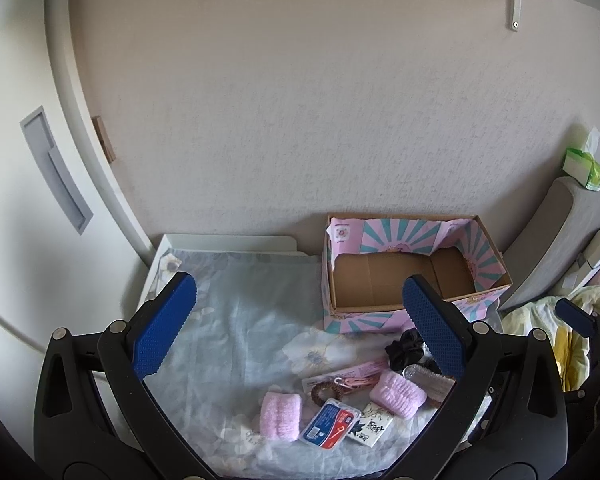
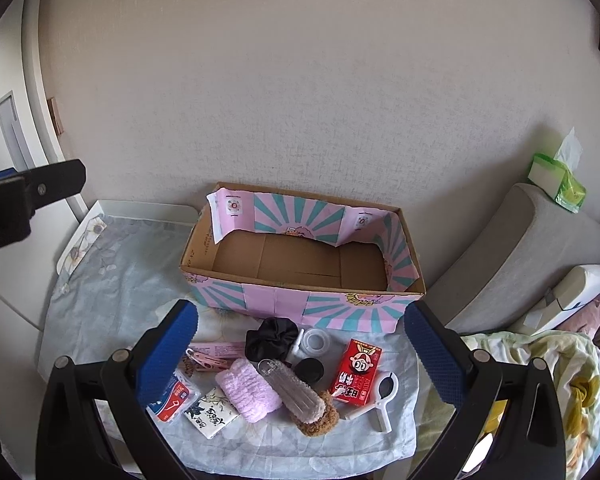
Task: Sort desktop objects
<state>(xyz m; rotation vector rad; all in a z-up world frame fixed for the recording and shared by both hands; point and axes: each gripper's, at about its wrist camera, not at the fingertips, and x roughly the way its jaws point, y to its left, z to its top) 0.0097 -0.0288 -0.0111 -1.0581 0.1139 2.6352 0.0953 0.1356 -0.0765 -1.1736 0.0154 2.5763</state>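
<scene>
Both grippers, left (image 1: 300, 328) and right (image 2: 302, 354), spread wide, empty. Pink wristband (image 2: 247, 390): soft, light, squashy; best pinched across the middle.

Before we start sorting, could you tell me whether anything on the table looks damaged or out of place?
The box has a pink liner flap peeling inward at its back left corner, so it sits askew. The box is empty; the small items, such as the black scrunchie and red carton, lie loosely clustered in front of it.
</scene>
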